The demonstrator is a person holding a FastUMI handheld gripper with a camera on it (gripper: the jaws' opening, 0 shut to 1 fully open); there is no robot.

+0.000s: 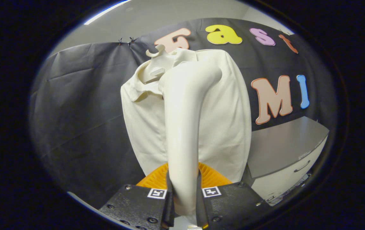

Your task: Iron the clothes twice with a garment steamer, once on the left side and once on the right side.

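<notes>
A cream polo shirt [224, 127] hangs on a pale hanger [156, 52] against the black cloth wall. My gripper [184, 191] is shut on the handle of a cream garment steamer [184, 127], both fingers pressing on its sides. The steamer rises straight up from between the fingers, and its bent head [201, 75] rests against the shirt's upper chest, just right of the collar [144, 86]. The steamer's body hides the shirt's middle strip.
A grey cabinet [284, 143] with a drawer handle stands to the right of the shirt. An orange ribbed object [212, 177] shows just beyond the fingers, under the shirt's hem. The black cloth wall [83, 111] stretches to the left.
</notes>
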